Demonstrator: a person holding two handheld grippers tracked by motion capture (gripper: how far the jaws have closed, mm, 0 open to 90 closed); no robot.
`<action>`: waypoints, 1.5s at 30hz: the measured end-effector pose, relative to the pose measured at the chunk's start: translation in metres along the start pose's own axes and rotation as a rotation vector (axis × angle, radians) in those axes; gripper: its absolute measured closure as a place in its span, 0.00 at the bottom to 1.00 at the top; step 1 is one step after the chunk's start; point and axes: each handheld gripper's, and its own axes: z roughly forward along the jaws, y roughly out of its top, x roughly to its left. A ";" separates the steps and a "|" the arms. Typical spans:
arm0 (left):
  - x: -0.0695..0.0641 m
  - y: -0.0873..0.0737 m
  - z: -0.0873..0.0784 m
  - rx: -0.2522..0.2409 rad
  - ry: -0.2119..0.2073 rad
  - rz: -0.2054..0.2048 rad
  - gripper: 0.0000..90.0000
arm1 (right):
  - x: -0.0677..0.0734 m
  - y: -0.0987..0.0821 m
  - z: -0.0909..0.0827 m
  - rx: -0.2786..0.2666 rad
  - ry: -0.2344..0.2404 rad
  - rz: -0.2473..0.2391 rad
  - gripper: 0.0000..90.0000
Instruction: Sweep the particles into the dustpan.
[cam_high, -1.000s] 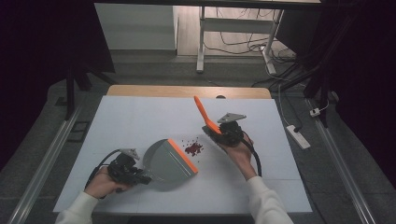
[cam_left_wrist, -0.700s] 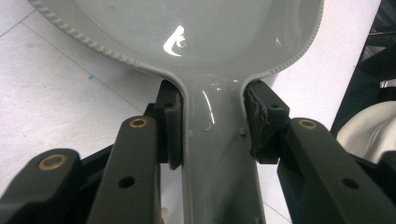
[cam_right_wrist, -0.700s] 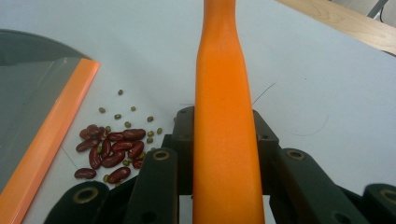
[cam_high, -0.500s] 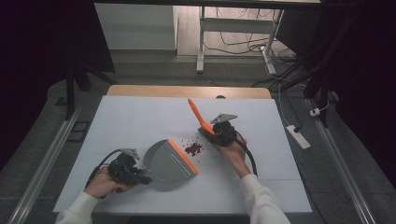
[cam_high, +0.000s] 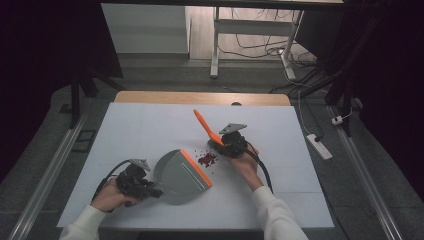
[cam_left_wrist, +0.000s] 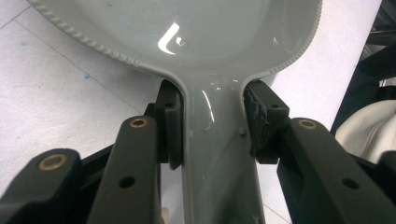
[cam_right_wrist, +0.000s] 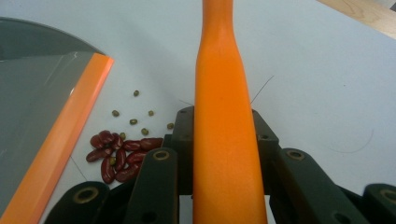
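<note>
Beans (cam_high: 206, 159) sit mid-bench, right at dustpan (cam_high: 180, 175) orange lip. Your right gripper (cam_high: 231, 143), fingers clamped on orange brush handle (cam_high: 206, 126), has slid closer to pile over last second. Left gripper (cam_high: 142, 186) fingers pinch dustpan handle tight. Looks like sweep's about to start.

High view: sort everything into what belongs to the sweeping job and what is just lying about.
In the job:
- grey dustpan, handle in the left claw
- orange brush handle, held by the right claw
- red beans beside the dustpan's orange lip

Lying about:
- white power strip on the floor
- cables beyond the table
</note>
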 end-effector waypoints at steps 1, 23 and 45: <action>0.000 0.000 0.000 0.000 0.000 0.000 0.68 | 0.001 0.000 0.001 -0.002 0.003 0.002 0.78; 0.001 0.001 0.002 0.003 -0.010 -0.002 0.68 | 0.021 0.006 0.009 -0.027 0.062 -0.063 0.78; 0.001 0.000 0.003 0.005 -0.016 -0.008 0.68 | 0.036 0.009 0.015 -0.040 0.097 -0.138 0.78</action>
